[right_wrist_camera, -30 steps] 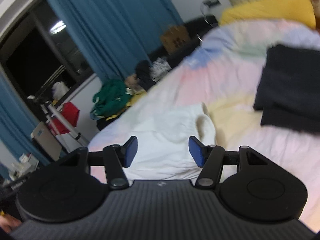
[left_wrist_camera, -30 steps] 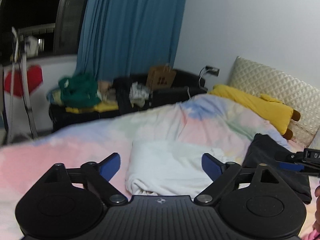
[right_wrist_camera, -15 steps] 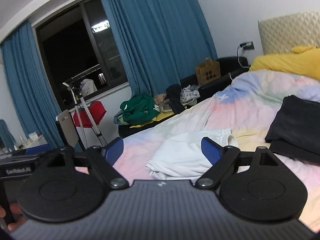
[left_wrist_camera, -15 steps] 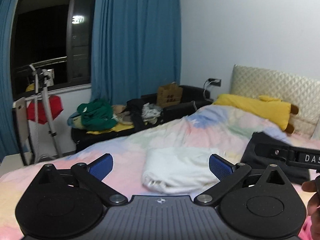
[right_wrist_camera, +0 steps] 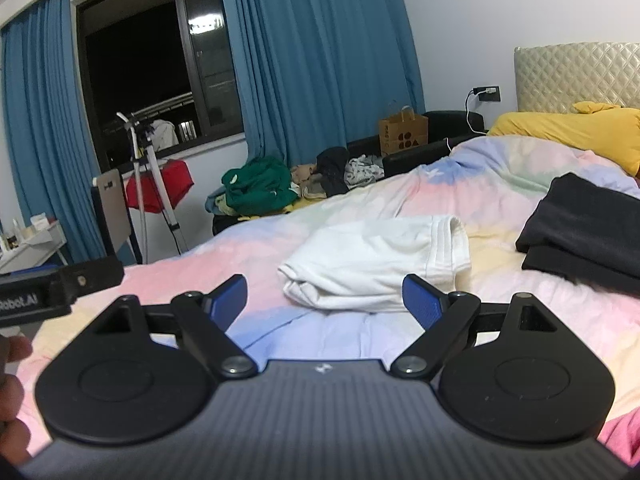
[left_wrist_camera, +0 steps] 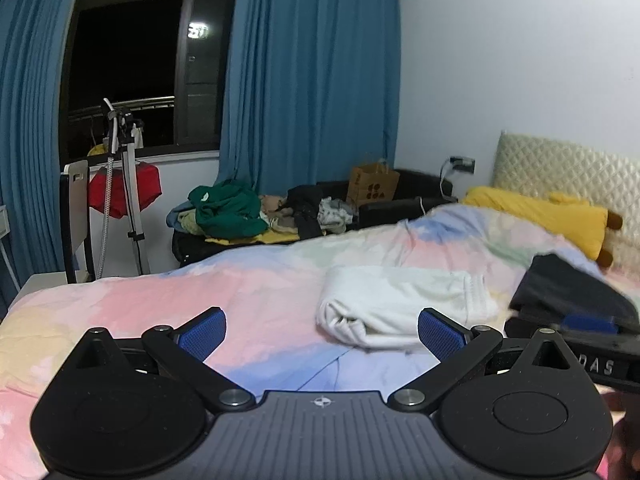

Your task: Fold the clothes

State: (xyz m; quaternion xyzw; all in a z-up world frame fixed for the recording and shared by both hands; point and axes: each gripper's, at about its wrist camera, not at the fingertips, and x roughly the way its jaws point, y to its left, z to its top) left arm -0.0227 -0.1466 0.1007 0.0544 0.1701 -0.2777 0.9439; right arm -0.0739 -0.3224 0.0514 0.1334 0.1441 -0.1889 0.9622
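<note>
A folded white garment (left_wrist_camera: pixel 404 300) (right_wrist_camera: pixel 376 262) lies on the pastel bedspread (left_wrist_camera: pixel 224 292) (right_wrist_camera: pixel 500 176). A folded black garment (left_wrist_camera: pixel 568 292) (right_wrist_camera: pixel 584 224) rests to its right. My left gripper (left_wrist_camera: pixel 322 334) is open and empty, held back from the white garment and above the bed. My right gripper (right_wrist_camera: pixel 324 298) is also open and empty, short of the white garment's near edge. The right gripper's body shows at the right edge of the left wrist view, and the left gripper's body at the left edge of the right wrist view.
A yellow pillow (left_wrist_camera: pixel 540 216) (right_wrist_camera: pixel 572 128) lies by the quilted headboard (left_wrist_camera: pixel 568 168). Beyond the bed, a low black bench holds a clothes pile (left_wrist_camera: pixel 260 212) (right_wrist_camera: pixel 296 182) and a paper bag (left_wrist_camera: pixel 372 184). A stand with a red item (left_wrist_camera: pixel 124 192), chair and blue curtains (left_wrist_camera: pixel 312 80) are left.
Both grippers have pulled back and tilted up from the white garment, which now lies farther off. The right gripper's fingers have spread wider apart. The garment has not moved.
</note>
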